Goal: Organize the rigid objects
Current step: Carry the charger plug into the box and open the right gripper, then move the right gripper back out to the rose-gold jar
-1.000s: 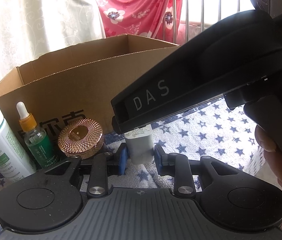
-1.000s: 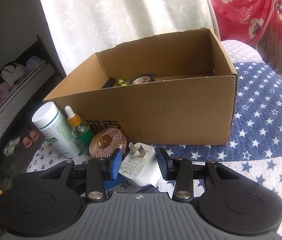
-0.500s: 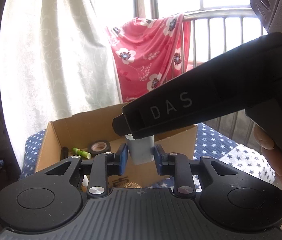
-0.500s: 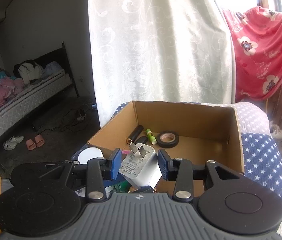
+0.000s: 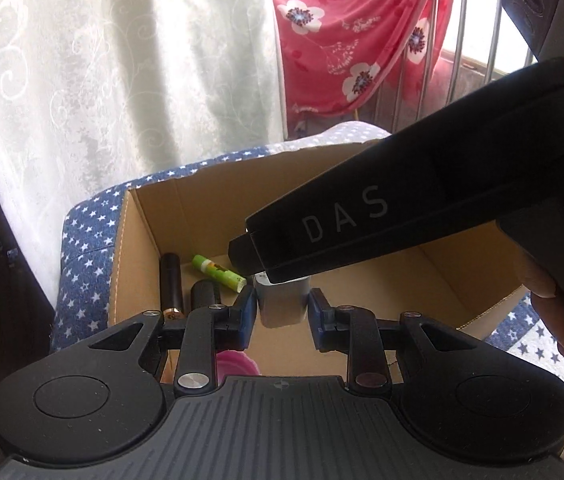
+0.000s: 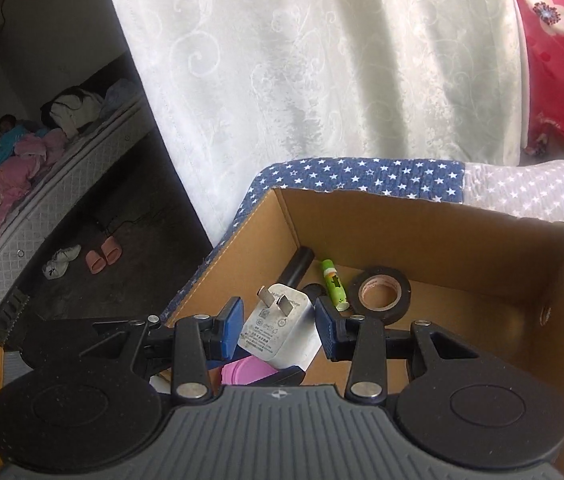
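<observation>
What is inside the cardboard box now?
In the box lie a tape roll, a green tube and two black cylinders. The near floor is hidden by the right gripper, its charger and something pink.

You're seeing white charger [image 6: 277, 330], brown cardboard box [image 6: 462, 236], green tube [image 6: 334, 286], blue white-starred cloth [image 6: 362, 174], red floral fabric [image 5: 346, 32].

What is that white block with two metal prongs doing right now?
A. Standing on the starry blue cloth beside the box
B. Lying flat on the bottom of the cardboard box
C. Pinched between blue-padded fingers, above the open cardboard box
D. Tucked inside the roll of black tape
C: the white plug-in charger sits clamped in the right gripper, hanging over the brown cardboard box.
</observation>
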{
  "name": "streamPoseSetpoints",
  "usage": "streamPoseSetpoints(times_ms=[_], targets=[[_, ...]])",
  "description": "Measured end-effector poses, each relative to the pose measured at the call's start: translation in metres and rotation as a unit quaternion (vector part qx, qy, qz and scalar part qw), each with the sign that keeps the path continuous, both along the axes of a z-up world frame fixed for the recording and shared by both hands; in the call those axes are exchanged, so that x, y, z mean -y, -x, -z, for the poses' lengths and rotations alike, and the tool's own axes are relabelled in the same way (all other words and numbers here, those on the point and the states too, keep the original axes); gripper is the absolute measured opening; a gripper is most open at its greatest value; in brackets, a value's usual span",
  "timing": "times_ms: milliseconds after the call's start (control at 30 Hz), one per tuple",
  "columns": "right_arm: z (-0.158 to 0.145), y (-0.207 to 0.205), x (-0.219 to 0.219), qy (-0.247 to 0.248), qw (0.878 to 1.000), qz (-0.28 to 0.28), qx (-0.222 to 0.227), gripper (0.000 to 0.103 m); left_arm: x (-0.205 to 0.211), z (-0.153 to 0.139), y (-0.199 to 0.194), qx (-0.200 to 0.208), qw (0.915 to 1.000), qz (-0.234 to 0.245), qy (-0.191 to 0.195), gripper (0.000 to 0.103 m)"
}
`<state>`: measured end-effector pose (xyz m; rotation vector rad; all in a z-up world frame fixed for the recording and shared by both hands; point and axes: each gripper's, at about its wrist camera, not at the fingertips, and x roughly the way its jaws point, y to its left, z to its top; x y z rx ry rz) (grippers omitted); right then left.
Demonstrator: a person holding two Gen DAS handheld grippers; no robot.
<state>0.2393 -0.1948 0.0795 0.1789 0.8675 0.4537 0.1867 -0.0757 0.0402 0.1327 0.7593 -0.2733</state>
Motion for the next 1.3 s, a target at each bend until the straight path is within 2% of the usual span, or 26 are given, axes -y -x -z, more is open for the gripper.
streamPoseSetpoints(times_ms=[133,333,600,833,1000,1167,1300], targets=[[0.024,-0.019,0.002,-0.007,0.999,-0.003,-0.038,0.042,0.003,0.015,-0.018,-0.039,0.9992,-0.002,-0.003,0.027],[0.044,-0.039,0.006,-0.019,0.997,-0.008,-0.075,0.042,0.004,0.026,-0.036,-0.081,0.9966,-0.014,0.004,0.027],[0.062,-0.053,-0.001,-0.015,0.995,-0.019,-0.1,0.041,-0.012,0.026,-0.048,-0.092,0.9955,-0.025,0.005,0.028],[0.051,-0.049,-0.004,-0.01,0.996,-0.022,-0.085,0.041,-0.013,0.018,-0.045,-0.077,0.9967,-0.025,0.01,0.029],[0.032,-0.036,0.005,-0.019,0.998,-0.014,-0.062,0.041,-0.011,0.005,-0.029,-0.042,0.9989,-0.022,0.005,0.039],[0.001,0.001,0.031,-0.049,0.999,0.003,-0.016,0.041,-0.015,-0.012,0.005,0.009,0.9999,-0.008,0.008,0.052],[-0.022,0.049,0.051,-0.057,0.998,0.02,0.027,0.041,-0.018,-0.023,0.04,0.044,0.9989,0.008,0.014,0.056]])
